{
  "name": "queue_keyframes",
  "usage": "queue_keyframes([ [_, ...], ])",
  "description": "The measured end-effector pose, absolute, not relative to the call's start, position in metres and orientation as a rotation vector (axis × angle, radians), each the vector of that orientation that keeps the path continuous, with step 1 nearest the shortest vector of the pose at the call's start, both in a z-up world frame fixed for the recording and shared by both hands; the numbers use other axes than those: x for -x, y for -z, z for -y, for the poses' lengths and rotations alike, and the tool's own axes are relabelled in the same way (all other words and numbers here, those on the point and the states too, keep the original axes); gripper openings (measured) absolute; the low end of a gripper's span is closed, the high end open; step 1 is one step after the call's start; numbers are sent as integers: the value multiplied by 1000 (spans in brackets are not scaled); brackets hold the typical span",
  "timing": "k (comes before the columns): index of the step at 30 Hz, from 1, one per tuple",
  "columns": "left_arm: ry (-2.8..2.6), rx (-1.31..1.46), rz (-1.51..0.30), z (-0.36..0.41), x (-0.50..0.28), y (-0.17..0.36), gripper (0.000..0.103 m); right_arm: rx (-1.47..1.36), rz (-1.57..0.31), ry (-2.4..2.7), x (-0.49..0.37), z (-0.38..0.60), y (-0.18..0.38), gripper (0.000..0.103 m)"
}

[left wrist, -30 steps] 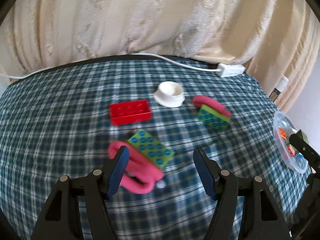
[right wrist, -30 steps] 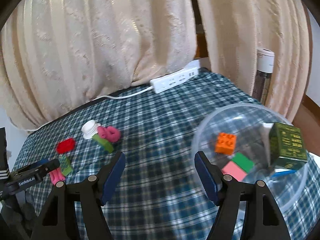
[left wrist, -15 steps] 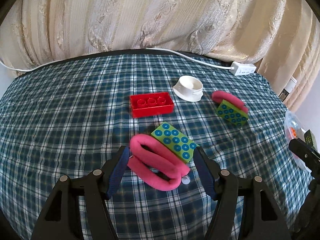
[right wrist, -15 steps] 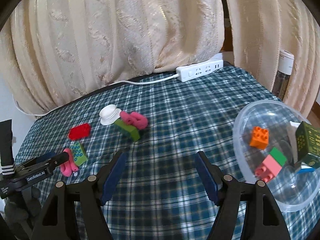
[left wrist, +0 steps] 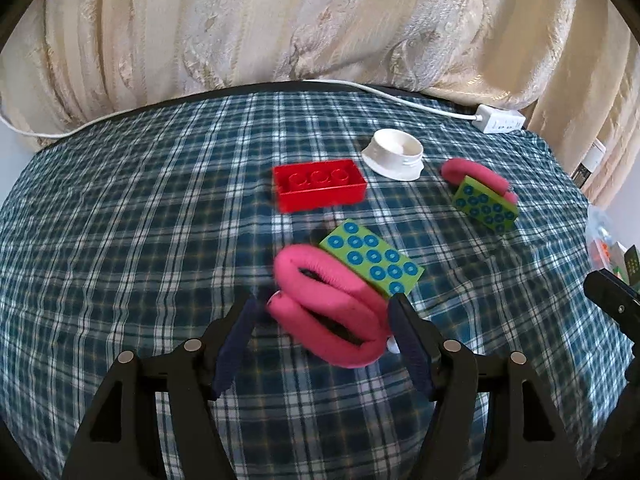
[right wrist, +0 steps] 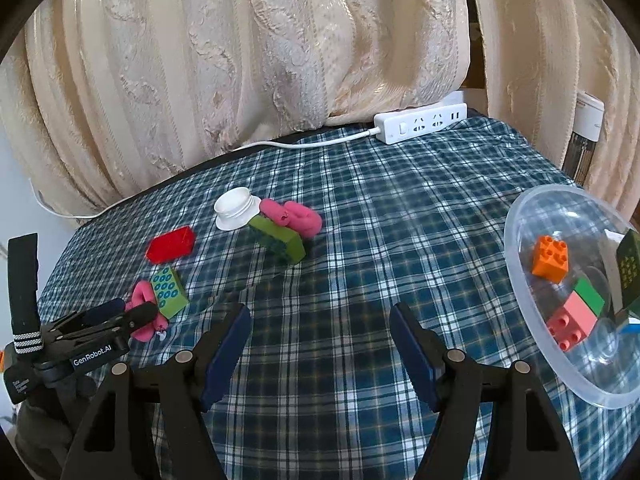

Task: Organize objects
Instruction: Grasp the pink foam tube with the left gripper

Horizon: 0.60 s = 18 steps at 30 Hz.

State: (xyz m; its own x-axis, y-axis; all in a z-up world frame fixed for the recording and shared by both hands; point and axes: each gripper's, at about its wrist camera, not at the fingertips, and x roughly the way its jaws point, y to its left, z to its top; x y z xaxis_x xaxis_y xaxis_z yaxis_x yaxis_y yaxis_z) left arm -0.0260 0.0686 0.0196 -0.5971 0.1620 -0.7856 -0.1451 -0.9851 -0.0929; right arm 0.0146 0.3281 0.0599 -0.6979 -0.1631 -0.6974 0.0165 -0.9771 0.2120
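My left gripper (left wrist: pixel 322 336) is open, its fingers on either side of a pink folded foam loop (left wrist: pixel 328 312) that lies against a green brick with blue studs (left wrist: pixel 372 262). A red brick (left wrist: pixel 318 184), a white cap (left wrist: pixel 394 154) and a second pink loop with green brick (left wrist: pixel 482 196) lie beyond. My right gripper (right wrist: pixel 320 344) is open and empty over bare plaid cloth. In the right wrist view the left gripper (right wrist: pixel 116 318) sits at the near pink loop (right wrist: pixel 142 312); a clear bowl (right wrist: pixel 520 280) holds several bricks, including an orange brick (right wrist: pixel 552 258).
A white power strip (right wrist: pixel 420 122) and its cable lie at the table's back edge under cream curtains (right wrist: pixel 280 40). A white cylindrical appliance (right wrist: pixel 584 136) stands behind the table at the right. The table is covered by a blue plaid cloth (right wrist: pixel 400 220).
My left gripper moved forward and rightwards until the pink loop came between its fingers. My right gripper swung left, shifting the bowl to the right edge of its view.
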Motion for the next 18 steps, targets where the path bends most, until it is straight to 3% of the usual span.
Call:
queue_keyframes([
  [18, -2716, 1358, 107, -32, 12, -25, 72, -1177, 261, 2749, -13, -316, -57, 75],
])
